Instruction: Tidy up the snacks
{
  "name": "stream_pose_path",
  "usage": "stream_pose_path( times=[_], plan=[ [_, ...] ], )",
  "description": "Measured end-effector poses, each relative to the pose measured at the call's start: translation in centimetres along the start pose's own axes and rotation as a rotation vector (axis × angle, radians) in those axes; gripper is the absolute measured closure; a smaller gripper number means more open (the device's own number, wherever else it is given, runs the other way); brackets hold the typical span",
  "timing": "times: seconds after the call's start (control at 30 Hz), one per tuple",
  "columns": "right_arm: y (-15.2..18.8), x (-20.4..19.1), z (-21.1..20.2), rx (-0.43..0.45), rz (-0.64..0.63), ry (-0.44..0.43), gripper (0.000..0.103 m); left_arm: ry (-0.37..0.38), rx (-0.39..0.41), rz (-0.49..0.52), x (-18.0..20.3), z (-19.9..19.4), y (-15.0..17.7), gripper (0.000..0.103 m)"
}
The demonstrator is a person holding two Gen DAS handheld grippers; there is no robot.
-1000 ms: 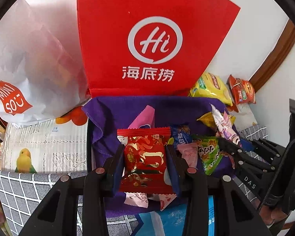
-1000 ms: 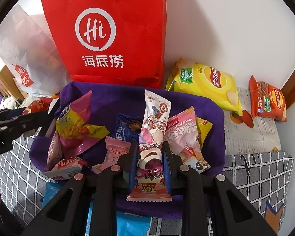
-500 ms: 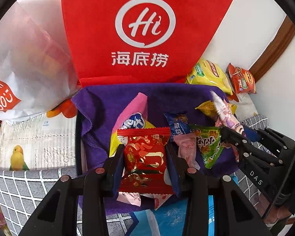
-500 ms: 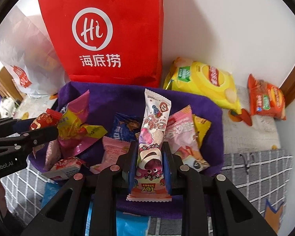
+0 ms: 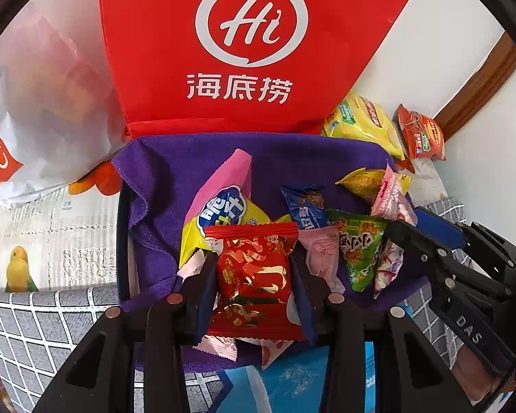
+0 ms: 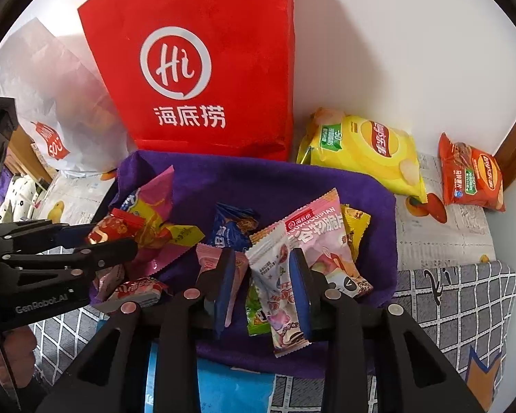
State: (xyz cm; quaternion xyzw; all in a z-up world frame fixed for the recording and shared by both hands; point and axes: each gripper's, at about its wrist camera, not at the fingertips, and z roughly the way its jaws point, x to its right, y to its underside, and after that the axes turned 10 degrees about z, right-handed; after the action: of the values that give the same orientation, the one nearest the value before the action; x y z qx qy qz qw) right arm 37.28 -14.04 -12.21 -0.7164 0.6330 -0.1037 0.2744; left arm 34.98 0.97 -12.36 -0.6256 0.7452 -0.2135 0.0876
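A bin lined with purple cloth holds several small snack packets. My left gripper is shut on a red and gold packet, held upright over the bin's near left part. It also shows at the left of the right wrist view, where the left gripper pinches the red packet. My right gripper has its jaws opening. A long pink and white packet lies tilted between them, leaning on the right pad and clear of the left one. The right gripper reaches in from the right.
A tall red bag stands right behind the bin, against the white wall, with a white plastic bag to its left. A yellow crisp bag and an orange one lie at the back right. A blue packet sits at the bin's near edge.
The right jaws have parted and the long pink packet, held upright before, has tipped and slid down between them. The left gripper keeps its hold on the red packet.
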Motion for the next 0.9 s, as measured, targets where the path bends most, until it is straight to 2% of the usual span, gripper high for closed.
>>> stream_pose_path(
  times=[0.07,0.1,0.13,0.3,0.4,0.6,0.67,0.9],
  plan=[
    [0.0,-0.3,-0.6,0.018,-0.003,-0.007,0.062,0.005,0.004,-0.015,-0.2,-0.2,-0.1,0.054],
    [0.0,-0.5,-1.1,0.033,-0.007,-0.010,0.060,0.008,0.008,-0.015,-0.1,-0.4,-0.1,0.045],
    [0.0,-0.6,-1.5,0.051,-0.009,-0.011,0.060,0.014,0.018,-0.010,-0.1,-0.6,-0.1,0.042],
    [-0.1,-0.9,-3.1,0.095,-0.010,-0.016,0.056,0.031,0.054,0.009,0.4,-2.4,-0.1,0.038],
    [-0.3,-0.8,-3.8,0.092,0.020,-0.037,0.055,0.017,0.079,0.027,0.7,-3.6,0.0,0.037],
    [0.0,-0.9,-6.3,0.138,0.031,0.004,0.055,-0.009,0.120,0.011,0.8,-6.4,0.2,0.033],
    [0.2,-0.9,-7.1,0.125,0.042,0.013,0.055,-0.010,0.146,0.007,1.0,-7.8,0.4,0.033],
    [3.3,-0.4,-12.8,0.163,0.075,0.044,0.055,-0.029,0.190,0.055,3.1,-12.3,2.4,0.032]
  ],
)
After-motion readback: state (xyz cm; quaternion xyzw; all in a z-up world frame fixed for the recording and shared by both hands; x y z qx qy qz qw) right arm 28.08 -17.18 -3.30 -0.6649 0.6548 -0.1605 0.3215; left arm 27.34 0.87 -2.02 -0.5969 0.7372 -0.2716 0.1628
